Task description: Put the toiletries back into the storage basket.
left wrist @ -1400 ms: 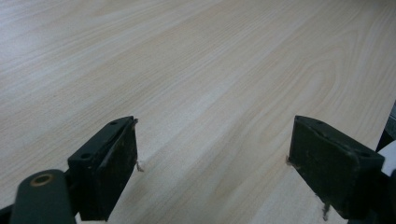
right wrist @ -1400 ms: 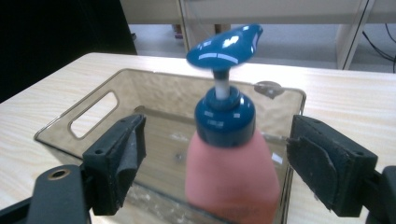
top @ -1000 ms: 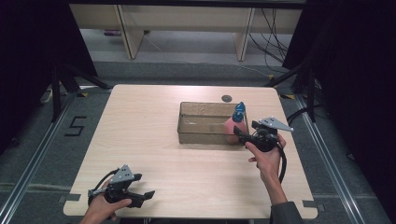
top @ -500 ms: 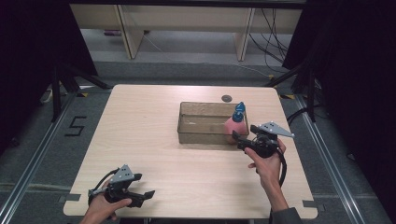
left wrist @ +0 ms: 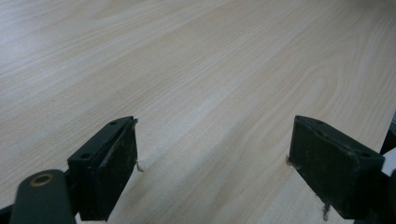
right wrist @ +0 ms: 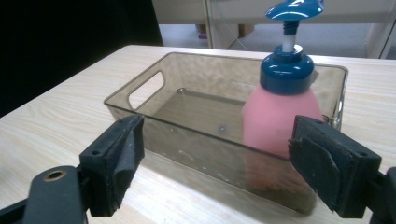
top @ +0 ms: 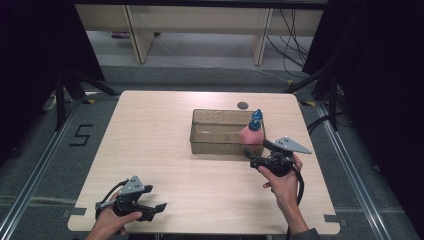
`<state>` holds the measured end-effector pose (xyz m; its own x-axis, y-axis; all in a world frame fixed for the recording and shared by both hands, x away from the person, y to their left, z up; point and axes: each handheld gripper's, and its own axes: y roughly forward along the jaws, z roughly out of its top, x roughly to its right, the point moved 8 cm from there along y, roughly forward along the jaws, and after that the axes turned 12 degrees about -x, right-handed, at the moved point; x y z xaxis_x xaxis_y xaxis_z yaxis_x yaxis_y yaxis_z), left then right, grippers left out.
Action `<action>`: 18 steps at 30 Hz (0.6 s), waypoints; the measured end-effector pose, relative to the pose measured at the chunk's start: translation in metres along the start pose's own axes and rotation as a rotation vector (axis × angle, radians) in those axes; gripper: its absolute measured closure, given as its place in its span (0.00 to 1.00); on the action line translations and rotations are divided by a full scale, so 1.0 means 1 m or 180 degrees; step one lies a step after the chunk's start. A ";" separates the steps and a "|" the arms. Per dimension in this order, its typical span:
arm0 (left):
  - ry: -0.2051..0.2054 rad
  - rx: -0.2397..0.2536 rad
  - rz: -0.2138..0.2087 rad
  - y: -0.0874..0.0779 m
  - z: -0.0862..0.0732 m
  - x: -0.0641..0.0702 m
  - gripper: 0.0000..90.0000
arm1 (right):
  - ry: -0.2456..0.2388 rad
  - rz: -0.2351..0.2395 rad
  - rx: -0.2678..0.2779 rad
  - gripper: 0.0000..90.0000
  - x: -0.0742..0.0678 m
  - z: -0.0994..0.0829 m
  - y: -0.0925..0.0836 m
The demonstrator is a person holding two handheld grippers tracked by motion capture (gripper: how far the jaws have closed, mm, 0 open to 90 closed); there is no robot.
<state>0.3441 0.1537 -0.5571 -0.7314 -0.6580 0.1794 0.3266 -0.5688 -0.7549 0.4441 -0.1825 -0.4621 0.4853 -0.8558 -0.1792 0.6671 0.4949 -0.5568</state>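
The pale wood tabletop [top: 165, 150] carries a clear brownish bin [top: 220, 132] just past its centre, toward one o'clock. Inside the bin, at its three o'clock end, stands a pink pump bottle [top: 251, 135] with a blue pump head, upright and resting on the bin floor. Just outside the bin's near right corner, at about five o'clock from it, hovers the right gripper [top: 256, 159]; its fingers [right wrist: 114, 161] are spread wide with nothing between them, the bottle behind the bin wall in line with the gap. The bottle looks placed, so I judge the step in hand is the release and pull-away; the next move calls for drawing that gripper clear without clipping the rim. The left gripper [top: 150, 212] rests near the tabletop's seven o'clock corner, fingers [left wrist: 109, 165] likewise spread over bare wood. A small dark disc [top: 243, 105] lies at twelve o'clock beyond the bin.
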 end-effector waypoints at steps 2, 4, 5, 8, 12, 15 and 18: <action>0.0011 0.0023 0.0010 0.000 0.000 0.000 0.16 | 0.0024 0.0012 -0.0026 0.21 -0.003 -0.003 0.000; -0.0006 0.0045 0.0006 0.000 0.001 0.001 0.16 | 0.0055 0.0051 -0.0052 0.21 -0.007 -0.005 0.000; -0.0006 0.0045 0.0006 0.000 0.001 0.001 0.17 | 0.0055 0.0051 -0.0052 0.21 -0.007 -0.005 0.000; -0.0002 0.0063 -0.0002 0.000 0.001 0.001 0.17 | -0.0071 0.0045 -0.0027 0.21 -0.008 -0.006 0.001; 0.0009 0.0067 0.0002 0.000 0.001 0.001 0.17 | -0.0108 0.0078 -0.0024 0.20 -0.013 -0.006 -0.001; 0.0015 0.0024 -0.0012 -0.001 -0.001 0.001 0.17 | -0.0117 0.0048 -0.0056 0.20 -0.016 -0.009 -0.003; 0.0026 0.0040 0.0014 -0.002 -0.001 0.000 0.16 | -0.0096 0.0144 -0.0035 0.19 -0.020 -0.010 -0.002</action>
<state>0.3425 0.1553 -0.5563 -0.7347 -0.6565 0.1709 0.3373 -0.5720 -0.7477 0.4276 -0.1680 -0.4651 0.5318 -0.8276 -0.1797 0.6379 0.5310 -0.5577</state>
